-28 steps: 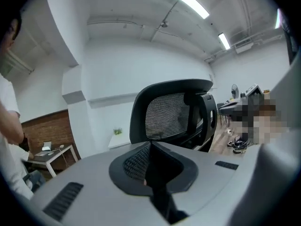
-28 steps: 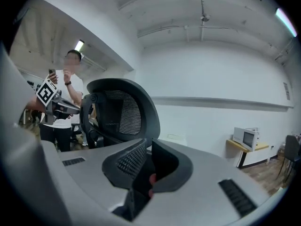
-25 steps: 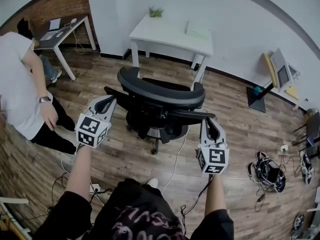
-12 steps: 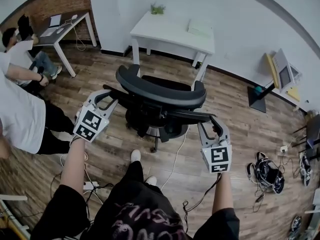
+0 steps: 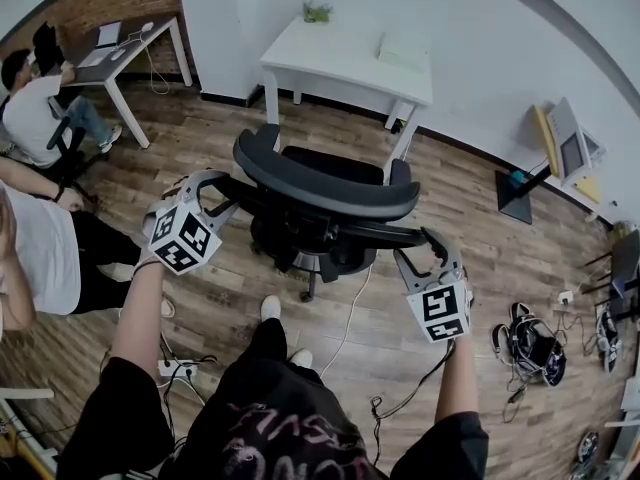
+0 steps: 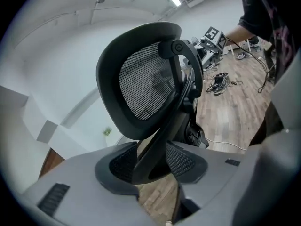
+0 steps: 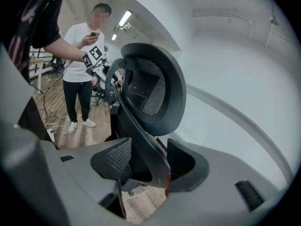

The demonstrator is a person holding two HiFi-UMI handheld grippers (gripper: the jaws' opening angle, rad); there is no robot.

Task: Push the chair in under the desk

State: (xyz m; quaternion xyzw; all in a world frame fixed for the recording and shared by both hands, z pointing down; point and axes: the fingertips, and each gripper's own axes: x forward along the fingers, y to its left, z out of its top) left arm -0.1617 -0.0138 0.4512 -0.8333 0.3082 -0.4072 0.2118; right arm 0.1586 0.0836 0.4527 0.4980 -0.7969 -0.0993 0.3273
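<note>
At far left, a seated person (image 5: 35, 108) and a standing person (image 5: 50, 248) were seen on the wooden floor (image 5: 230, 298). Beside them, the left claw (image 5: 212, 190) was held spread, its jaws having just been opening. A black strut (image 6: 153, 157) of the chair (image 5: 320, 183) stood between its pads and was not pinched. The black, mesh-backed chair was pictured at centre on the floor, its back turned to the operator and its seat facing the white surface (image 5: 345, 53). It stood in front of that surface and was not tucked beneath it. At the chair's right side, the right claw (image 5: 428, 246) was likewise spread, its jaws having just been opening, with a second strut (image 7: 146, 157) lying ungripped between them. A tangle of cables (image 5: 530, 348) was seen on the floor at far right.
</note>
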